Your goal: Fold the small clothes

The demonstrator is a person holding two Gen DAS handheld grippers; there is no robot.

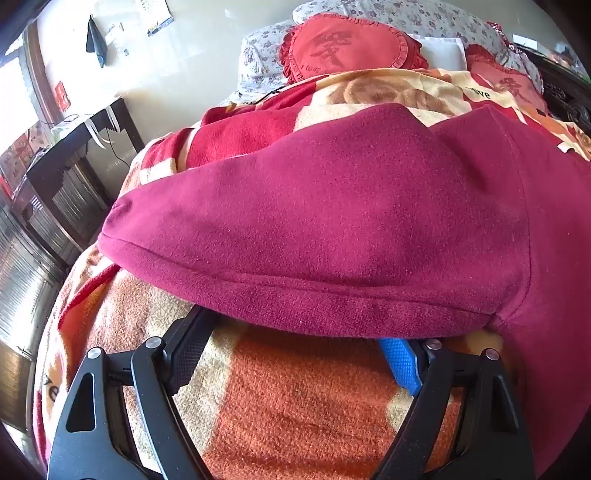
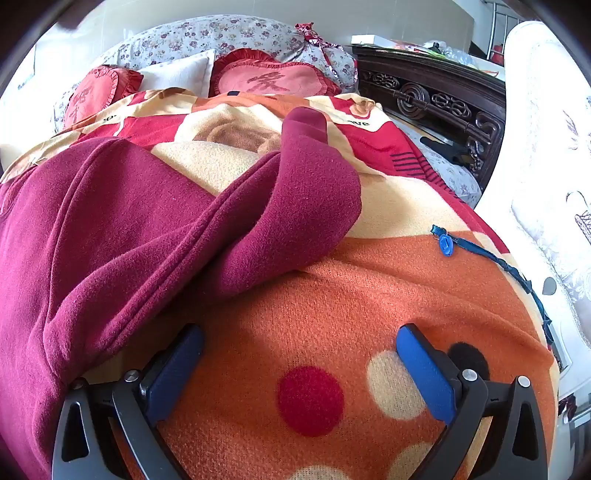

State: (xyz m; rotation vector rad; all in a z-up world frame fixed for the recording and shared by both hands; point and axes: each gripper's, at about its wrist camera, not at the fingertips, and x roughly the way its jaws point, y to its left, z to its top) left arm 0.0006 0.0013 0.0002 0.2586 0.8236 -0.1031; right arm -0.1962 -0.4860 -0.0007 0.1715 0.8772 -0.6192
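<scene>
A maroon fleece garment (image 1: 332, 221) lies spread on an orange, red and cream blanket (image 1: 303, 398) on a bed. In the left wrist view its hemmed edge (image 1: 332, 306) hangs over the fingertips of my left gripper (image 1: 295, 332), which is open with nothing between the jaws. In the right wrist view the same garment (image 2: 129, 229) lies at the left with a sleeve (image 2: 306, 177) bunched toward the middle. My right gripper (image 2: 299, 339) is open and empty over the bare blanket (image 2: 332, 302), its left finger (image 2: 173, 369) right beside the garment's edge.
Red heart cushions (image 1: 343, 44) (image 2: 269, 79) and floral pillows (image 2: 221, 35) lie at the bed's head. A dark carved wooden frame (image 2: 436, 99) runs along the right side, a dark desk (image 1: 74, 158) stands at the left. A blue cord (image 2: 480, 251) lies on the blanket's right edge.
</scene>
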